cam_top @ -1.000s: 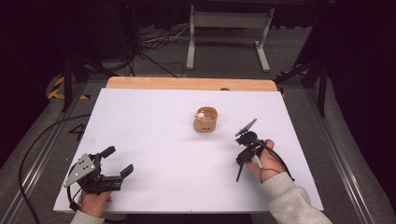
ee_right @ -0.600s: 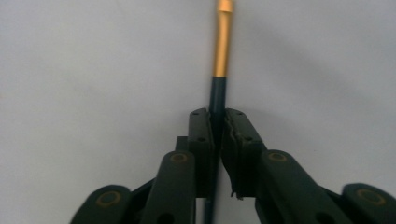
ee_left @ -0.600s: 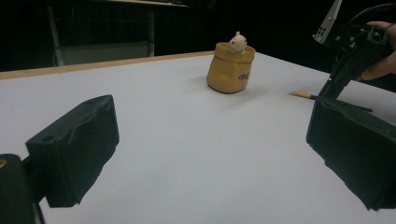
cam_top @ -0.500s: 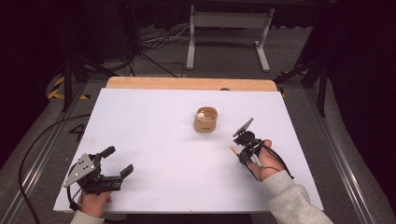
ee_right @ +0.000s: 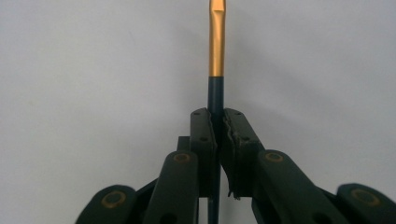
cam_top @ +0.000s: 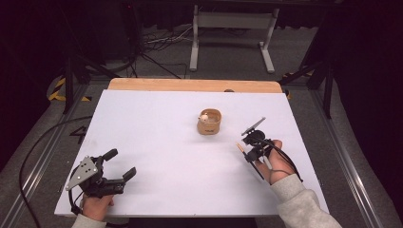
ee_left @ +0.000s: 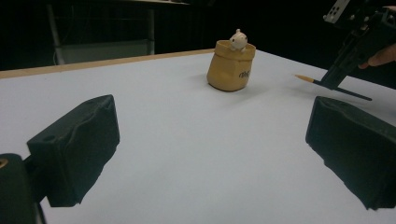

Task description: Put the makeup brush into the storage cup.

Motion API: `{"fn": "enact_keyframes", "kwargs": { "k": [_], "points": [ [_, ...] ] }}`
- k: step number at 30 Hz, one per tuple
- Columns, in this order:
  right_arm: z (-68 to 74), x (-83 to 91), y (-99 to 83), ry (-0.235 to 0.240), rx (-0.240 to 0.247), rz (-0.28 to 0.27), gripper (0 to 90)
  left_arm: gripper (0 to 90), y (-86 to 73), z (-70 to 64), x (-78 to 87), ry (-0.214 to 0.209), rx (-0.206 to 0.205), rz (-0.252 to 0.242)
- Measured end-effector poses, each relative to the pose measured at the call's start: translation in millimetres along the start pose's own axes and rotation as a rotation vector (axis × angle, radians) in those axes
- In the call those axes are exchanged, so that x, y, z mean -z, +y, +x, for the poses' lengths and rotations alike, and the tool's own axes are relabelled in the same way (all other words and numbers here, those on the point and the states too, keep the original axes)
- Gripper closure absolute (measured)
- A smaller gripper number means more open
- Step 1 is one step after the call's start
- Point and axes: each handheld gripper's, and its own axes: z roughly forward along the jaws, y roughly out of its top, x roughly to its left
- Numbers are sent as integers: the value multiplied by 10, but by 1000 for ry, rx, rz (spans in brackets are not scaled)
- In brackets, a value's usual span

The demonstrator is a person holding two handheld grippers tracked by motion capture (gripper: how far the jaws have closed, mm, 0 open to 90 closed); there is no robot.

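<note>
While clamped tight on a thin pen (ee_right: 216, 70) with dark shaft and golden end, held low over the white surface (cam_top: 157, 128) at the right side: the right claw (cam_top: 251, 149); pen tip directed toward the left, just apart from the small tan pouch (cam_top: 209, 121); inside this pouch, a little white figure (ee_left: 237, 39); near the front left corner, resting wide open with nothing between the jaws: the left claw (cam_top: 119, 165), well apart from pouch and pen.
</note>
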Motion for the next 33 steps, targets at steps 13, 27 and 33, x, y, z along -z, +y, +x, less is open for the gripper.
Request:
{"fn": "enact_keyframes", "kwargs": {
  "k": [13, 27, 33],
  "points": [
    [-2, 295, -71, 16, 22, -219, 831, 37, 5, -4, 10, -1, -1, 3],
    [11, 512, -220, 41, 79, -491, 832, 37, 8, -7, 14, -2, 2, 1],
    [-8, 545, -269, 81, 88, -580, 832, 37, 8, -7, 14, -1, 4, 2]
  ]
}}
